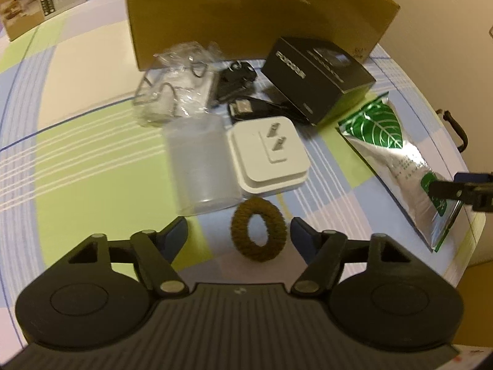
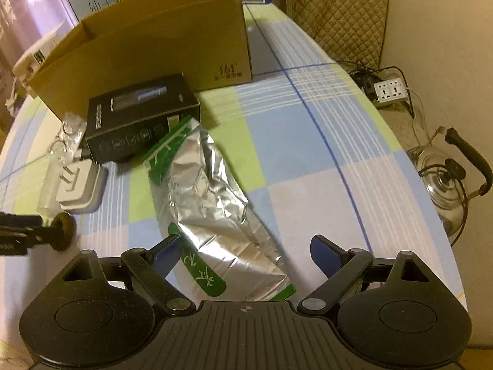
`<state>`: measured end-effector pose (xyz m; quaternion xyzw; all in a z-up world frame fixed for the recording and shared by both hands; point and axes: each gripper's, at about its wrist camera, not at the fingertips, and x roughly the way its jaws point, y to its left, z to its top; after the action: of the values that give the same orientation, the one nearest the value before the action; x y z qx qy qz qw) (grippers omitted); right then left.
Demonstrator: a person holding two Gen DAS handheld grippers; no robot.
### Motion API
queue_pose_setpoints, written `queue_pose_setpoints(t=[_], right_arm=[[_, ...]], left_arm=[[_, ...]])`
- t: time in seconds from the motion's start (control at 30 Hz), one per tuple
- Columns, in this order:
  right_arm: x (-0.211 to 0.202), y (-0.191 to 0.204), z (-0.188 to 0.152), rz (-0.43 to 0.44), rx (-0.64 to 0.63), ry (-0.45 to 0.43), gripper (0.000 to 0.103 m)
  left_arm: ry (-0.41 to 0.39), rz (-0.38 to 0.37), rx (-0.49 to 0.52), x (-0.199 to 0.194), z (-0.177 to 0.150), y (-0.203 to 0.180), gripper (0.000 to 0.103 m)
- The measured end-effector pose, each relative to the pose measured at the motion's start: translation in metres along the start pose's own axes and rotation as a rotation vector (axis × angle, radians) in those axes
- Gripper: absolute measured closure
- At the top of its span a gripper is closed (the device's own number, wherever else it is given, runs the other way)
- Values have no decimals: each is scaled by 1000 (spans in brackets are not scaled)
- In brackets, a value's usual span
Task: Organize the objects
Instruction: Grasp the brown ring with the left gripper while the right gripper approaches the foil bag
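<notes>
Brown fuzzy hair tie [image 1: 259, 228] sits right between my left gripper [image 1: 238, 234] fingers, which are spread wide and not touching it. Just past it on the checked cloth of the bench [image 1: 92, 160] there's a white plug adapter [image 1: 268, 158] lying prongs-up, touching a frosted plastic container [image 1: 201, 163]; can't tell what's in that one. Further back: a crinkly clear bag [image 1: 175, 86] with wire bits, some black gadgets [image 1: 238, 83], a black box [image 1: 319, 77] and the big cardboard box [image 1: 246, 12].

Right wrist view: my right gripper [image 2: 245, 254] is also spread open, with the silver and green foil pouch [image 2: 215, 203] lying flat between the fingers, not pinched. The cardboard box is open-topped [image 2: 172, 43], but I can't see what's inside. A glass kettle [image 2: 450, 185] sits off the bench to the right.
</notes>
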<state>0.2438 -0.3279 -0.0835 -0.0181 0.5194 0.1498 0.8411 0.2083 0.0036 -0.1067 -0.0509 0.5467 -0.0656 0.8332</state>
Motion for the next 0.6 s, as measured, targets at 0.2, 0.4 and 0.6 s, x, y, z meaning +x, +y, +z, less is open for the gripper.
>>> queue_pose_setpoints(t=[0.2, 0.4, 0.6], right_arm=[[-6, -1, 6, 41, -16, -51, 14], [-3, 8, 12, 82, -85, -73, 14], [4, 19, 12, 118, -161, -79, 15]], left_arm=[[-19, 32, 32, 8, 0, -14, 47], [-43, 47, 63, 8, -5, -24, 68], [-36, 23, 51, 2, -10, -21, 88]])
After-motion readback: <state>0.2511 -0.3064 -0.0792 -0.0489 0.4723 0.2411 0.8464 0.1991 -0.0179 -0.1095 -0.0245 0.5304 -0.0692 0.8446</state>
